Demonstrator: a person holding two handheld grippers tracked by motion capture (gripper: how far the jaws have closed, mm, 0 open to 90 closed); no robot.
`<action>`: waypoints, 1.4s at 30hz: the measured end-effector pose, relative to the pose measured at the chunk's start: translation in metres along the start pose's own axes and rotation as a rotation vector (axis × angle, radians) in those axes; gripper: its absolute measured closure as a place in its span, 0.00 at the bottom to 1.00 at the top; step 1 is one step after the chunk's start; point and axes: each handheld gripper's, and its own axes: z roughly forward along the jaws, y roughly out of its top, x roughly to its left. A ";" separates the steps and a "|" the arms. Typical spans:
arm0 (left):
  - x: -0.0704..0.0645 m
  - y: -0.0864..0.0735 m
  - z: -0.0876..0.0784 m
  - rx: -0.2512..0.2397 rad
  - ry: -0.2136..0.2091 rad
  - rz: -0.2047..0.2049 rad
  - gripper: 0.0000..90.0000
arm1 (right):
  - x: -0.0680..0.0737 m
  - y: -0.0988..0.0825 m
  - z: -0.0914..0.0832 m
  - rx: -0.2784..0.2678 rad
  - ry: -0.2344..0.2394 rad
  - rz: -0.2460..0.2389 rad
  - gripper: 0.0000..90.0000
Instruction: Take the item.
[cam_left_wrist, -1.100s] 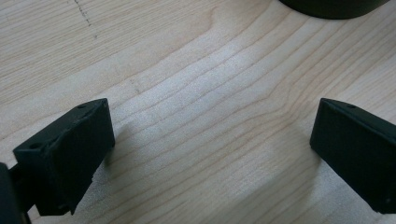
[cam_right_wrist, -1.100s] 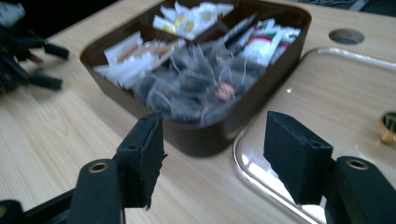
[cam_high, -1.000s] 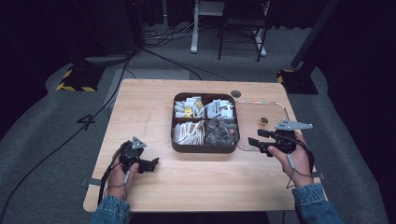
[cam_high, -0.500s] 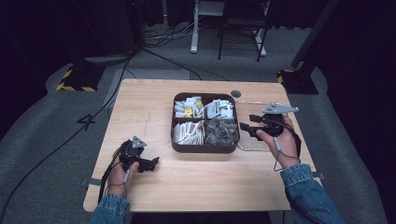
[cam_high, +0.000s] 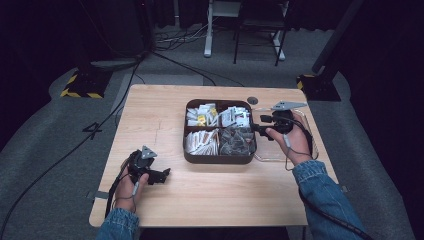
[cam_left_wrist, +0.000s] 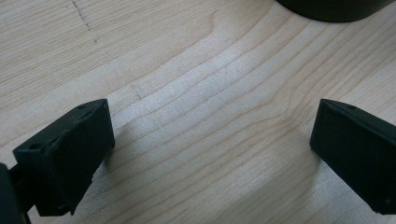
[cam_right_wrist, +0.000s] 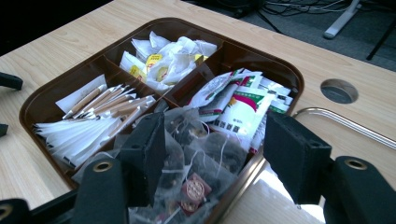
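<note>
On the left of the wooden table (cam_high: 165, 115), the left gripper (cam_high: 162, 176) is resting low on the bare boards, parked out of the way. Its jaws are standing wide apart with nothing but wood grain between them, and the dark wall of the tray is just showing ahead of them in the left gripper view.

In the middle is sitting the brown four-compartment tray (cam_high: 219, 159), its contents sorted by kind: white packets with yellow labels (cam_high: 201, 115) at far left, green-and-white sachets (cam_high: 235, 117) at far right, paper stick packets (cam_high: 201, 142) at near left, and clear mesh tea bags (cam_high: 237, 142) at near right.

At the tray's right edge the right gripper (cam_high: 256, 128) is hovering over the tea bags (cam_right_wrist: 196, 154), apparently lining up to pick one. Its jaws are standing partly open, straddling the heap and gripping nothing. A clear lid (cam_high: 280, 152) is lying on the table just right of the tray, presumably set aside for access.
</note>
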 end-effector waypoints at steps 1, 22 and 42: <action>0.000 0.000 0.000 0.000 0.000 0.000 0.00 | -0.001 0.001 0.003 0.002 0.003 0.000 0.44; -0.005 -0.007 -0.006 0.001 0.004 -0.008 0.00 | -0.011 0.031 0.067 0.062 -0.048 0.025 0.56; -0.003 -0.006 -0.006 0.001 0.002 0.000 0.00 | -0.012 0.019 0.112 0.121 -0.030 0.124 0.65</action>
